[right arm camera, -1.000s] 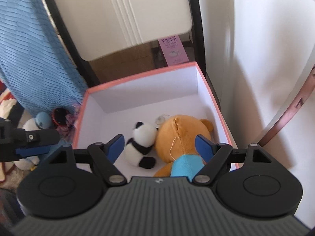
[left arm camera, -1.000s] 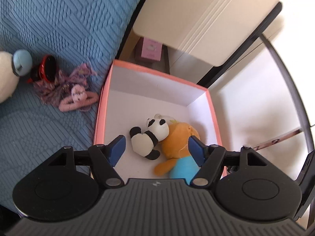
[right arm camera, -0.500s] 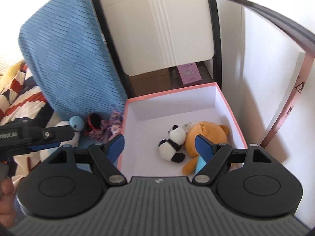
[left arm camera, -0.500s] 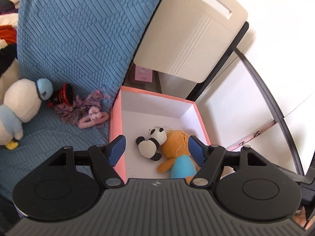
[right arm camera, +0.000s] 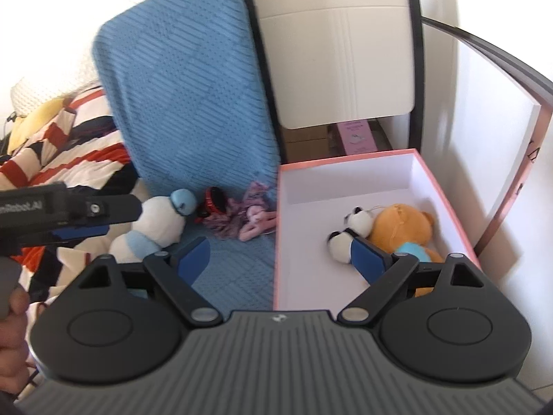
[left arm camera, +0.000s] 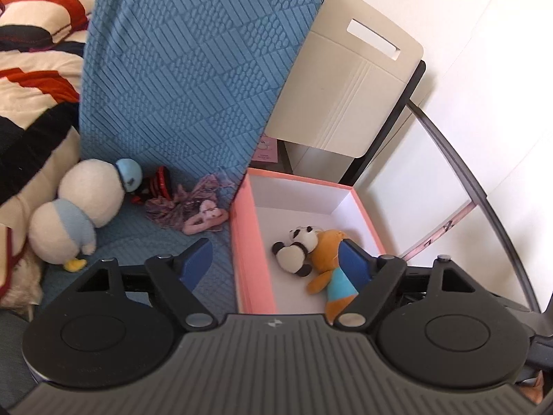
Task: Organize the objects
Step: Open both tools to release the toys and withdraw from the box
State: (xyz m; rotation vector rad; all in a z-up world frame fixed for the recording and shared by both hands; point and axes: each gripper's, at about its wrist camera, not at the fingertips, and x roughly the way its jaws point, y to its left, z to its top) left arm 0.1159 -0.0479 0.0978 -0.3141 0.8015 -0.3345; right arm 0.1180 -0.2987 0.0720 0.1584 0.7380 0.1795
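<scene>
A blue textured cushion (left arm camera: 193, 79) fills twelve o'clock, a striped blanket (left arm camera: 31, 69) at ten. A pink-rimmed box (left arm camera: 242, 242) sits at three, holding a panda (left arm camera: 293, 249) touching an orange bear (left arm camera: 328, 263). A penguin plush (left arm camera: 79, 207) lies at nine. Left tool (left arm camera: 274, 259) and right tool (right arm camera: 280, 256) both gape, empty.

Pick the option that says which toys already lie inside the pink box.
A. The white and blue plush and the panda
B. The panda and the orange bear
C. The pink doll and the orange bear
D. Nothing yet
B: the panda and orange bear lie side by side in the pink box; the other toys remain on the blue cover outside.
</scene>
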